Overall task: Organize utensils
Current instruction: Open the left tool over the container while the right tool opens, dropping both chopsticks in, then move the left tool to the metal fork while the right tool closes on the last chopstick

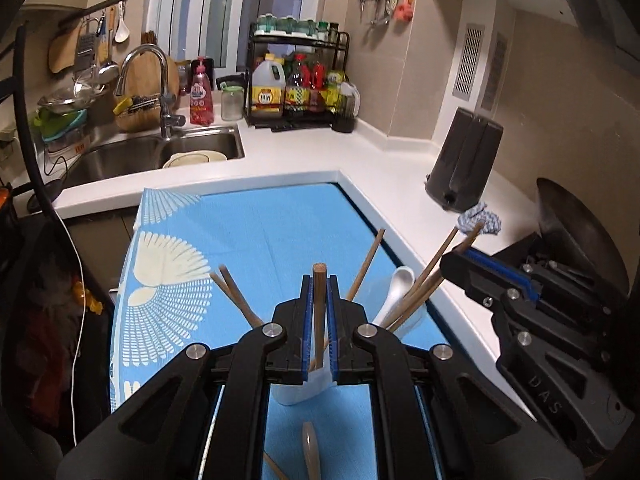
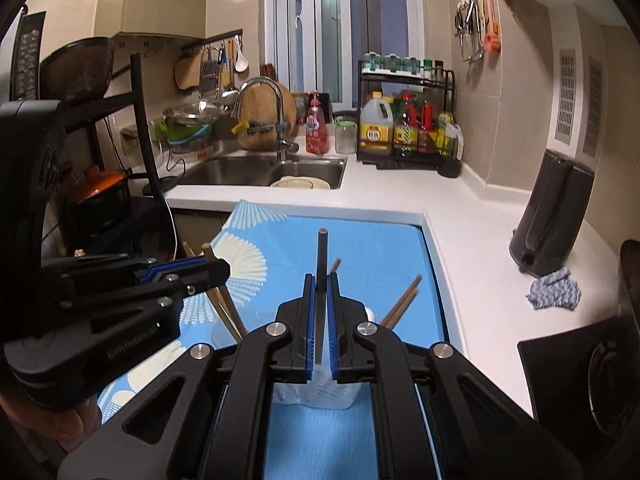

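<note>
Lower centre in each view, the left tool (image 1: 319,312) grips a brown chopstick (image 1: 319,280) and the right tool (image 2: 319,312) a dark chopstick (image 2: 322,256), above white holders (image 2: 316,394). Beyond, splayed chopsticks (image 1: 416,292) could snag, likely tipping a holder.

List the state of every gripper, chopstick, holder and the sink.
left gripper: shut on chopstick
right gripper: shut on dark chopstick
holder: upright on blue cloth, chopsticks inside
white spoon: standing in a holder
sink: dish inside
faucet: no water seen
</note>
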Demonstrator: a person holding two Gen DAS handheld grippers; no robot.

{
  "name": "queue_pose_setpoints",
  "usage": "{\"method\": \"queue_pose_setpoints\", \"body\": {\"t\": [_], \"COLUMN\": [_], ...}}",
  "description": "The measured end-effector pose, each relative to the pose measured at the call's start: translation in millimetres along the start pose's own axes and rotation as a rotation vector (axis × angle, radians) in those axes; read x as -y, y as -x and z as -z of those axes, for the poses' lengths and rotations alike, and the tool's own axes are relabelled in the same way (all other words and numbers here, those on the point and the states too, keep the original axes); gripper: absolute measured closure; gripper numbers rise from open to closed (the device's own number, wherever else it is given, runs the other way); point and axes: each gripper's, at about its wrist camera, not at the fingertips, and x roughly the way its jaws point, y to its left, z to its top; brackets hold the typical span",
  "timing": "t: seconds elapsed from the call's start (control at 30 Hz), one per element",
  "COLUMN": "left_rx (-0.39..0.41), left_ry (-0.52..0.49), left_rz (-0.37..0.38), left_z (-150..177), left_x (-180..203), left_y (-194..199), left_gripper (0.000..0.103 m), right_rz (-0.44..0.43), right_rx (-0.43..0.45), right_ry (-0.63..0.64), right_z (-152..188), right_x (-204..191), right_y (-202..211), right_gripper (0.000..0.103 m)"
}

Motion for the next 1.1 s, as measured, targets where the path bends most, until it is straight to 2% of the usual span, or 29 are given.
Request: {"method": "queue_pose_setpoints", "body": {"t": [0.03, 0.1, 0.13, 0.23, 0.43, 0.63, 0.9, 1.0, 1.03, 1.1], "left_rx": [0.000, 0.037, 0.067, 0.124, 0.189, 0.198, 0.162, 0.126, 0.118, 0.094], "left_ry": [0.004, 0.015, 0.011, -0.001, 0.010, 0.037, 0.053, 0.087, 0.101, 0.125], "left_rz": [0.001, 0.008, -0.001, -0.014, -0.007, 0.018, 0.008, -0.036, -0.048, -0.074], "left_z": [0.9, 0.6, 0.2, -2.2, 6.2, 47.5, 129.8, 160.4, 168.2, 184.9], "left_x": [-0.3, -1.2, -1.2, -1.1, 0.2, -1.4, -12.0, -25.4, -29.4, -39.2], "left_y": [1.2, 12.9, 23.4, 48.2, 90.9, 115.3, 111.5, 105.0, 103.4, 98.9], "left_gripper": [0.081, 0.064, 0.063, 0.062, 0.062, 0.062, 0.062, 0.070, 0.071, 0.074], "right_rz": [-0.001, 0.008, 0.016, 0.026, 0.042, 0.031, -0.004, -0.033, -0.042, -0.060], "right_rx": [-0.011, -0.013, -0.010, -0.003, 0.022, 0.047, 0.054, 0.016, 0.002, -0.038], "right_ry": [-0.003, -0.001, 0.003, -0.005, 0.008, 0.013, -0.006, -0.025, -0.028, -0.043], "right_z": [1.0, 3.0, 2.9, 1.8, -0.1, 16.7, 80.9, 116.5, 127.9, 155.4], "right_x": [0.6, 1.0, 0.9, 2.8, -2.4, -15.1, -32.2, -40.2, -42.8, -48.8], "right_y": [-2.2, -0.5, 1.4, 11.1, 38.0, 71.8, 107.7, 105.8, 103.5, 94.1], "right_gripper": [0.088, 0.085, 0.084, 0.076, 0.075, 0.074, 0.074, 0.074, 0.077, 0.089]}}
